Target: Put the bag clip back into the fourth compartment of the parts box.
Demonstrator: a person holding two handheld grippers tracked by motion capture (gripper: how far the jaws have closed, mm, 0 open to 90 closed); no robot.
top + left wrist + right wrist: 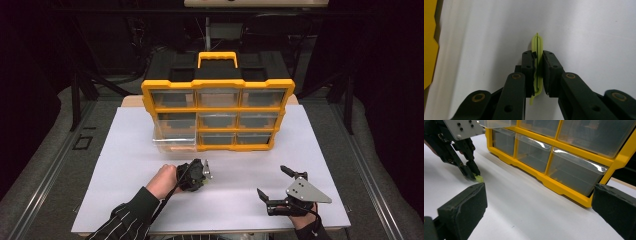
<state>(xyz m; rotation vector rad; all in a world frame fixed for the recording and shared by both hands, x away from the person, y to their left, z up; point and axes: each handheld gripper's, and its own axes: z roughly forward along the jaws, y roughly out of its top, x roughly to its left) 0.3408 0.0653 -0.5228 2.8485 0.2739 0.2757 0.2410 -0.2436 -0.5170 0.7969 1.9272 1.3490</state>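
Nearest the table's front edge, at the right, the right gripper (272, 183) is rested low on the white table (125, 165) with its jaws spread wide and nothing between them, seemingly kept waiting. Slightly farther, left of centre, the left gripper (537, 72) is angled down at the tabletop and clamped on a thin yellow-green piece (537, 43), pinched edge-on, probably for lifting. Farther back, the yellow drawer organiser (218, 102) is stood upright, its lower-left clear drawer (172, 140) pulled out, likely to receive the piece.
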